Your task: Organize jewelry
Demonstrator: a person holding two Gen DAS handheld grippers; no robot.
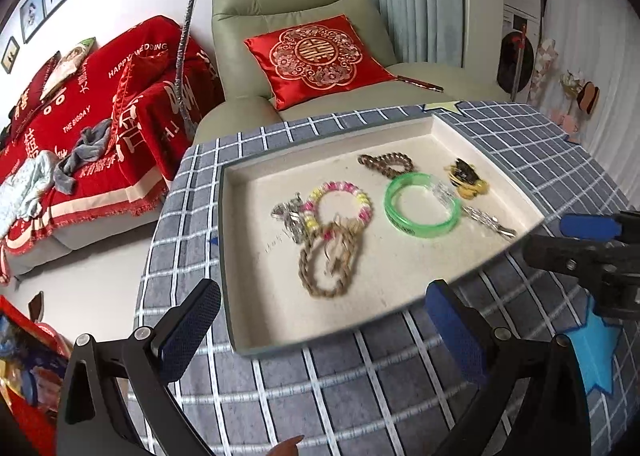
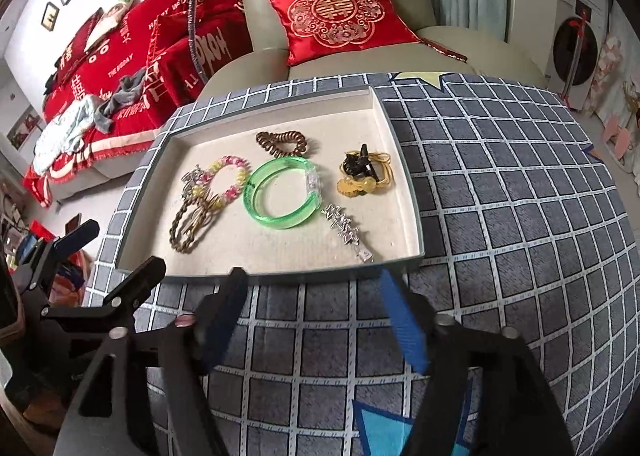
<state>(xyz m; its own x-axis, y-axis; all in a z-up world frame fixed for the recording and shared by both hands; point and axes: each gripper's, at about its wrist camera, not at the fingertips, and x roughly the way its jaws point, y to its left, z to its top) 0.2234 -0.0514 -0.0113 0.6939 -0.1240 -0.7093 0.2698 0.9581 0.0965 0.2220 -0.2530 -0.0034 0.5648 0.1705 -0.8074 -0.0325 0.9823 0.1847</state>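
both tools, the left tool (image 1: 320, 320) and right tool (image 2: 316, 312), hang released before the shallow cream-lined tray (image 2: 412, 212), where the stiff, slippery translucent green plastic bangle (image 2: 282, 192) lies flat, probably best pinched across its rim.

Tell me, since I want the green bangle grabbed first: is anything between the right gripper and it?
Only the tray's near wall and a silver clip beside the line. The right gripper is open, short of the tray; the green bangle lies uncovered.
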